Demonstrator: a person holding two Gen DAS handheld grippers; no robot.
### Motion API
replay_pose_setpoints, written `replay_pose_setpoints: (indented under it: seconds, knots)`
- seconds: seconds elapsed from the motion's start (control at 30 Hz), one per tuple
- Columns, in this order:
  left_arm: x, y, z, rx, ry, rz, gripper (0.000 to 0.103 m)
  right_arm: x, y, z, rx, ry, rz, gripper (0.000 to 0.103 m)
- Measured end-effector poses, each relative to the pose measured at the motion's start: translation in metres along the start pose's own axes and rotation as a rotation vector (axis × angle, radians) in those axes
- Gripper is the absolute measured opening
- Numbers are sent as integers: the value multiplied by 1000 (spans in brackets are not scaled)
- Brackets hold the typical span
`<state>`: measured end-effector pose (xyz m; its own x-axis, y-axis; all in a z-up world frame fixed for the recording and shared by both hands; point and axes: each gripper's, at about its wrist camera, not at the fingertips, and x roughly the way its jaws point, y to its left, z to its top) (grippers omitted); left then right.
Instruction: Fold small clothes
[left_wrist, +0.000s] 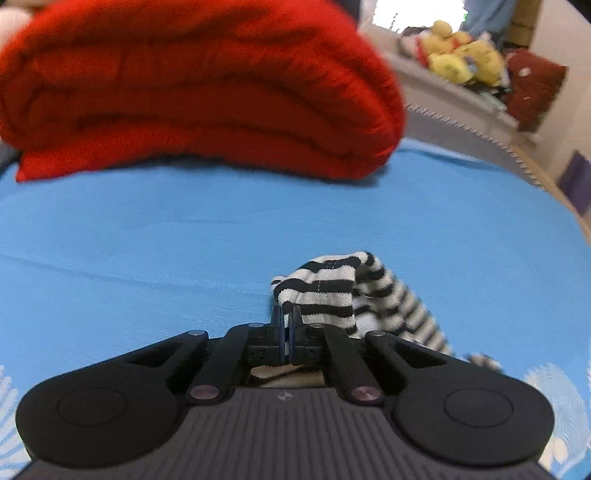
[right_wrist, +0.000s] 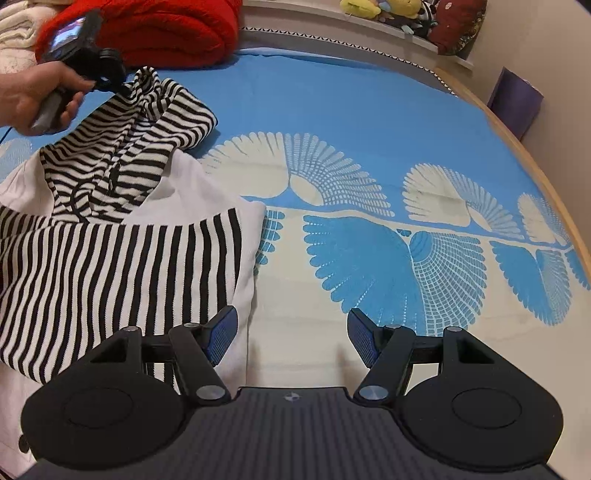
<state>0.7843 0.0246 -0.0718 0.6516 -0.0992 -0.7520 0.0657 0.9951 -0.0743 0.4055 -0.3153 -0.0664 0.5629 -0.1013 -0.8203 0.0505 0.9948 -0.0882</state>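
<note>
Left tongs (left_wrist: 287, 314) pinch the striped garment (left_wrist: 325, 291); right tongs (right_wrist: 291, 334) gape wide, empty.

Matte black 2-finger grippers (right_wrist: 291, 336): blue ribbed fingers (right_wrist: 221, 338), silver pivot screws, ridged grey housing.

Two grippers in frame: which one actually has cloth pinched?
The left gripper: its fingers are shut on a fold of the striped garment. The right gripper hangs open above the bedspread, gripping nothing.
</note>
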Motion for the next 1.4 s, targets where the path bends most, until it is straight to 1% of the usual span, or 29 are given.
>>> replay_pose_setpoints:
  seconds: [0.1,0.17,0.23,0.37,0.43,0.5,0.57,0.6,0.63,0.67,0.7,0.73,0.77,0.8,0.87,0.9,0.97,1.0,1.03,1.1,1.17,1.2,1.27,1.33,1.37,1.4]
  knots:
    - [-54,-10,-21,73,-62,-46,1,-6,-4,3,29,-15,10,67]
    - [-98,-20,-49,135,-109,-82,1,-12,-5,5,44,-30,17,67]
    - [-146,-36,-88,222,-158,-106,1,-19,-7,8,68,-49,23,67]
    - [-237,-54,-170,277,-172,-193,1,-35,-10,14,119,-96,41,67]
    - [-281,-59,-206,313,-151,-223,1,-43,-10,16,150,-127,53,66]
    - [-323,-63,-237,392,-80,-278,1,-53,-10,17,178,-163,69,63]
    - [-356,-65,-262,523,24,-308,1,-63,-11,16,208,-213,100,48]
    - [-367,-63,-271,569,71,-313,2,-66,-11,15,218,-234,115,45]
    - [-374,-59,-276,584,115,-317,5,-69,-10,13,228,-259,133,43]
    - [-378,-52,-279,557,132,-313,5,-71,-9,11,233,-278,151,43]
    - [-379,-44,-277,495,123,-310,5,-71,-8,11,240,-278,163,43]
    - [-378,-31,-276,386,97,-321,10,-68,-7,10,259,-266,185,43]
    - [-373,-17,-274,253,72,-329,13,-65,-7,9,280,-255,214,43]
    - [-361,-2,-271,100,77,-311,19,-59,-6,9,301,-229,249,43]
    - [-335,15,-264,-116,136,-220,19,-49,-2,9,334,-180,304,44]
    - [-319,20,-259,-189,150,-200,19,-45,0,9,348,-164,330,45]
    - [-293,25,-260,-289,212,-161,19,-36,8,10,359,-123,367,52]
    - [-285,27,-264,-321,240,-141,19,-29,12,11,366,-102,383,53]
    - [-276,30,-268,-348,270,-118,22,-23,16,10,376,-82,393,53]
    - [-259,37,-276,-398,335,-83,24,-13,22,10,395,-48,387,55]
    - [-246,45,-283,-455,395,-115,24,-4,26,9,401,-28,362,56]
    - [-241,44,-286,-464,416,-127,24,-1,28,10,401,-23,347,56]
    - [-235,44,-288,-446,433,-127,25,6,30,11,393,-20,328,56]
    - [-228,43,-292,-440,441,-115,25,10,33,13,384,-22,328,55]
    - [-224,44,-297,-448,451,-118,25,11,35,14,377,-26,331,52]
    - [-221,44,-300,-459,461,-125,24,11,37,14,367,-29,336,46]
